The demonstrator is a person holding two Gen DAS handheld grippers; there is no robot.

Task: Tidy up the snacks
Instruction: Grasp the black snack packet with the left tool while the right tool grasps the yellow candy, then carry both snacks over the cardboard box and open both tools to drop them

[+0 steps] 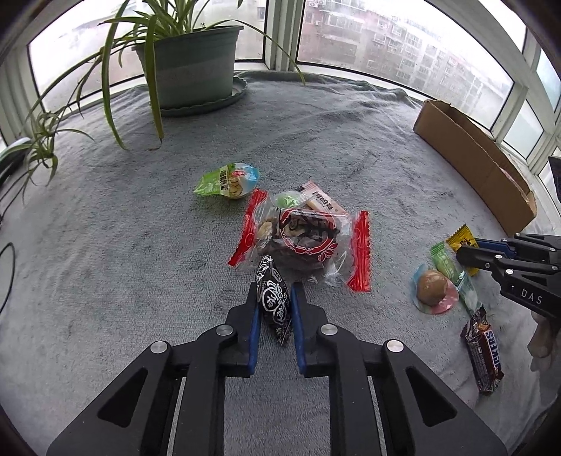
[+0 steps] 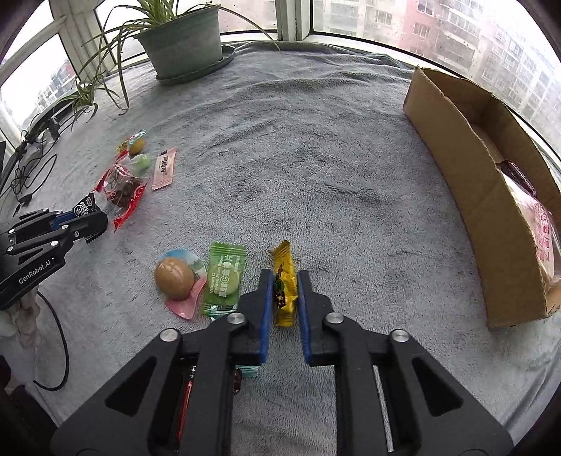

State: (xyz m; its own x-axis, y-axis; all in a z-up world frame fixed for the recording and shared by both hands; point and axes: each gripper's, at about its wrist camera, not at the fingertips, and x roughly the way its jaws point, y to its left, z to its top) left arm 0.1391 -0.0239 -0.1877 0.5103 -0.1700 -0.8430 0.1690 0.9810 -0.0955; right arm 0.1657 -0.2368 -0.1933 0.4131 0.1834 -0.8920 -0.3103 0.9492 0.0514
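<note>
A grey towel [image 1: 140, 245] covers the worktop, its pile rumpled in soft folds. Windows [image 1: 403, 38] with white frames curve round the far edge from 9 to 3 o'clock, letting in flat, pale daylight. Beyond the glass stand apartment blocks [image 2: 455, 31], hazy through the wet panes. At 11 o'clock a green pot [image 1: 191, 66] sits on a saucer [image 1: 224, 101], its plant [image 1: 147, 21] trailing long leaves onto the towel. Black cables [image 2: 31, 175] lie at 9 o'clock in the right wrist view.
</note>
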